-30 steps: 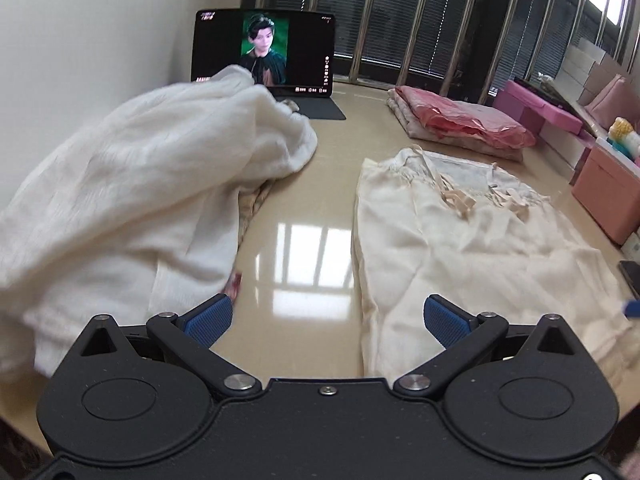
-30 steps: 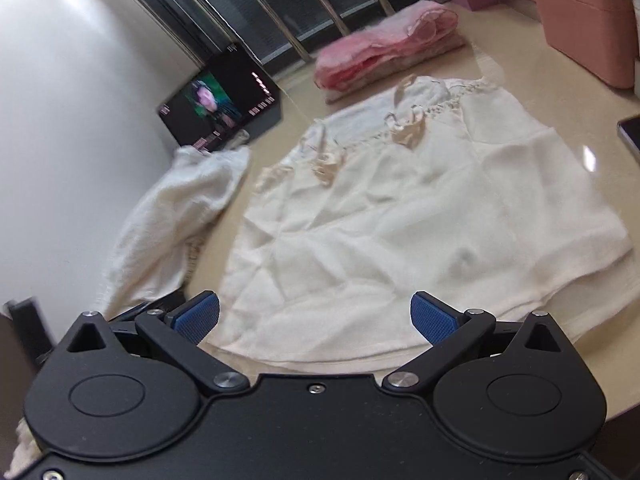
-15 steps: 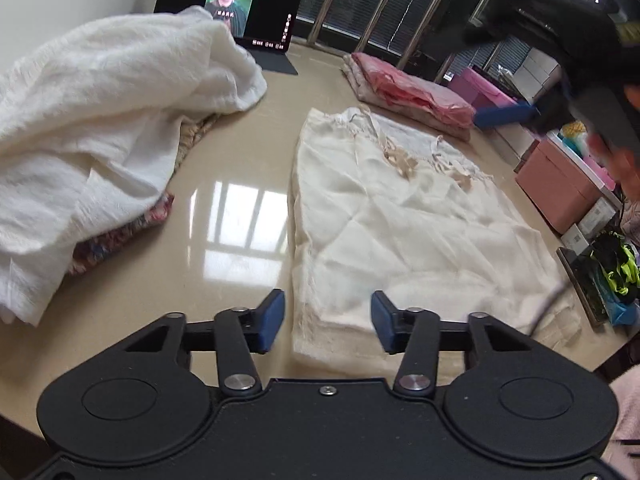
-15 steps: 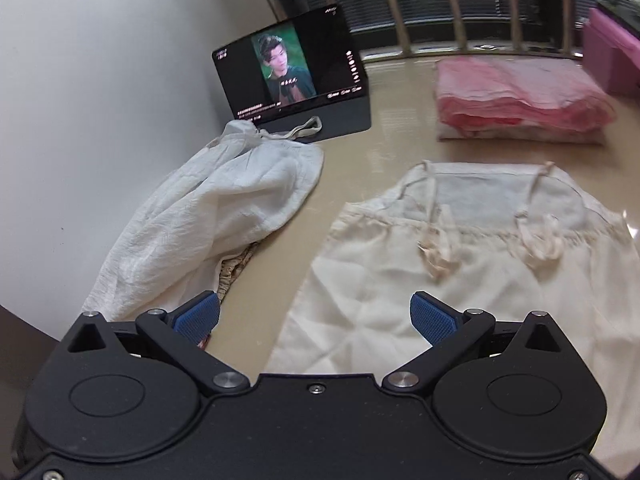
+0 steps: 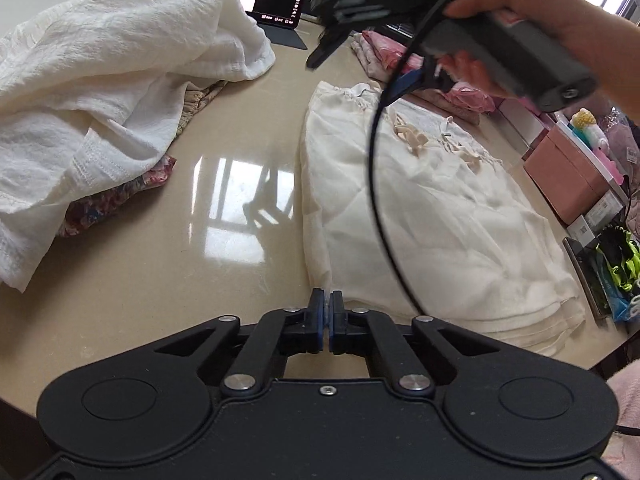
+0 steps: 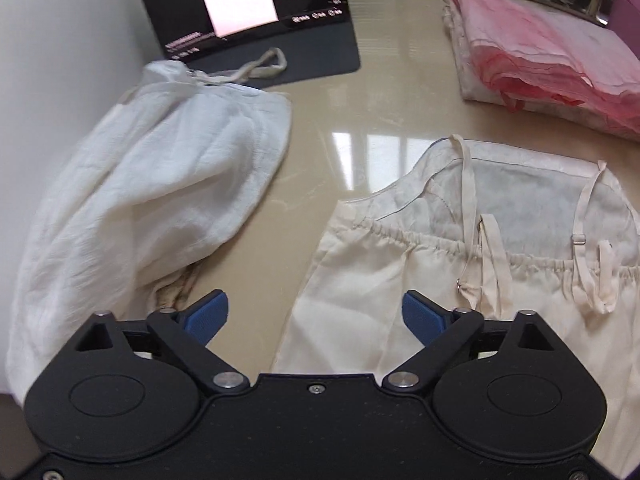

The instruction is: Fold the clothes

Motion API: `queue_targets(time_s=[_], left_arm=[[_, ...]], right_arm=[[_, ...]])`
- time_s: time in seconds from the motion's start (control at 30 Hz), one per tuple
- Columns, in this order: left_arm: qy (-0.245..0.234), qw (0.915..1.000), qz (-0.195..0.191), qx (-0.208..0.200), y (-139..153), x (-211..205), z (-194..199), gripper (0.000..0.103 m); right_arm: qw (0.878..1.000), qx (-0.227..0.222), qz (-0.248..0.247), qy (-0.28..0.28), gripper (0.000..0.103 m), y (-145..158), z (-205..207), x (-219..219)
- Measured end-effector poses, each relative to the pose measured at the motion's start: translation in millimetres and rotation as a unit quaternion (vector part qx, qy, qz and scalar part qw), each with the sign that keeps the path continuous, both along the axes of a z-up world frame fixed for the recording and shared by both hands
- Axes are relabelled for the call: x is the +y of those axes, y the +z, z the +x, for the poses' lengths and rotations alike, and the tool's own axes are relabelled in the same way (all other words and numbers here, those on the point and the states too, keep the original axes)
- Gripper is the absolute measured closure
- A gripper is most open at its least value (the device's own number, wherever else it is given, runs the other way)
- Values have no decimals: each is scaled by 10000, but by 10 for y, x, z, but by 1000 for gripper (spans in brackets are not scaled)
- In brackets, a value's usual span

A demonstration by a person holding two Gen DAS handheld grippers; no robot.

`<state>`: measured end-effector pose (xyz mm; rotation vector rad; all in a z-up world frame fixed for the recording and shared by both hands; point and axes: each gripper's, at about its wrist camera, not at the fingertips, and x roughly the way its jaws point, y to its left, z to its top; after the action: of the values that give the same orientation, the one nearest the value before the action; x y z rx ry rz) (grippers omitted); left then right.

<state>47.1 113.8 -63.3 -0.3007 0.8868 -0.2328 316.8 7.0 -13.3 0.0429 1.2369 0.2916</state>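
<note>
A cream strap dress [image 5: 420,216] lies flat on the beige table [image 5: 224,208]. My left gripper [image 5: 327,312] is shut at the dress's near left hem corner; a thin edge of cloth seems pinched between the pads. My right gripper [image 6: 316,314] is open and hovers above the dress's top left corner [image 6: 384,240], near the straps. In the left wrist view the right gripper [image 5: 360,32] shows held in a hand above the dress's far end.
A crumpled white garment [image 5: 104,92] lies on the left over a floral cloth [image 5: 116,200]. A tablet [image 6: 244,4] stands at the back. Folded pink clothes [image 6: 548,64] lie at the back right. Pink boxes [image 5: 572,176] stand along the right edge.
My left gripper went from wide open to shut and moved down to the dress's hem corner. My right gripper moved forward over the dress toward its top left corner, staying open.
</note>
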Motion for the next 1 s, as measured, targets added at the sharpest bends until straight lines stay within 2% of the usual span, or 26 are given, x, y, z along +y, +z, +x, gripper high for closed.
queue_targets(time_s=[0.13,0.23,0.4,0.47,0.53,0.57,0.67,0.8,1.0], left_arm=[[-232,9994,-21,-255,70,-54,-41,102],[-417,9982,74,-419,115,-123,-65,102],[-554,9969,196,-525,146,-203,-74,102],[-597,9964,232,-558,160,-226,-79,102],[-603,9962,251,-569,171,-234,-79,102],[-604,9962,257,-575,176,-233,-80,102],[-605,9959,255,-614,199,-229,-89,102],[-840,9922,364,-843,296,-255,-144,102],[-1428,9808,594,-1185,491,-427,-121,102]], right_arm=[[9993,219,-297,80,23,-188,64,152],[9983,311,-488,82,24,-295,89,236],[9945,185,-1015,169,34,-355,79,409],[9945,166,-1016,168,49,-324,67,441],[9934,104,-1137,148,86,-286,43,468],[9928,89,-1189,141,91,-275,33,471],[9954,103,-949,76,101,-258,19,405],[9986,139,-430,281,103,-164,48,220],[9974,92,667,263,103,269,154,-410]])
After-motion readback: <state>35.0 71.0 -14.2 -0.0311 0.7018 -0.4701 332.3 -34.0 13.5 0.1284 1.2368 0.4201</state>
